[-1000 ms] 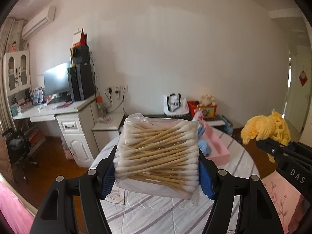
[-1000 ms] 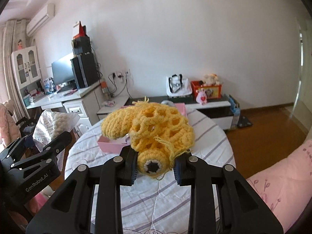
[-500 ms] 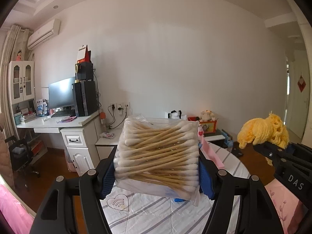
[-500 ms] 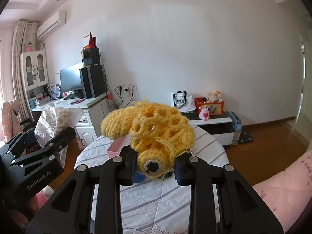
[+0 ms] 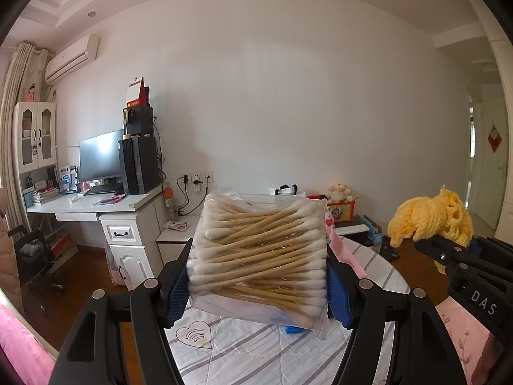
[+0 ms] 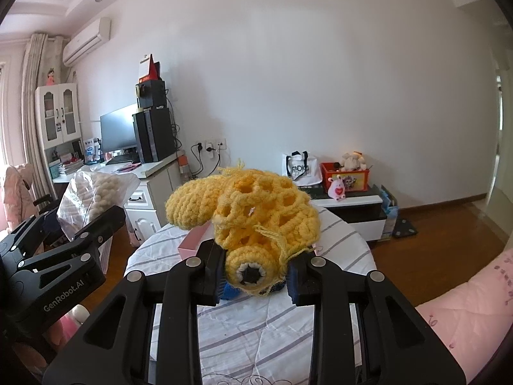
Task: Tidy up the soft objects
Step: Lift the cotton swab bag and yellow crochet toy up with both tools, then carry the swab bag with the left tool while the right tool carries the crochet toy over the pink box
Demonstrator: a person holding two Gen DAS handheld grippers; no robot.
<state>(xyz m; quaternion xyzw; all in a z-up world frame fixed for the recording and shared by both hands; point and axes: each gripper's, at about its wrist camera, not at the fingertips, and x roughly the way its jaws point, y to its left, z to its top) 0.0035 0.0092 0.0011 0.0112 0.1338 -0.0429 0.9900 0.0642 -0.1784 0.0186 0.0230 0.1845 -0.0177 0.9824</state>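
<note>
Through the left wrist camera I see my left gripper (image 5: 258,284) clamped on a clear bag of cotton swabs (image 5: 261,255); the blue pads (image 5: 177,292) press the bag from both sides, so the jaws stand fairly wide with the bag filling the gap. The bag is held up off the round table (image 5: 256,349), which wears a white cloth with grey stripes, and the swabs lie crosswise between the fingers. Behind the bag a pink box (image 5: 344,252) shows on the table, mostly hidden, and a scrap of something blue (image 5: 293,329) peeps from under the bag's lower edge; I cannot tell what it is. At the right edge of this view my right gripper (image 5: 433,243) comes in from the side carrying the yellow crocheted piece (image 5: 429,216). Through the right wrist camera that gripper is nearly closed, its jaws pinching the narrow end of the crocheted piece, where a dark round patch with a pale ring faces me; the open netted part and a thick knitted lobe bulge up and forward over the fingers. It too hangs above the table, with the pink box partly behind it. At the left of this view I see the left gripper side-on, the swab bag poking up out of it.
</note>
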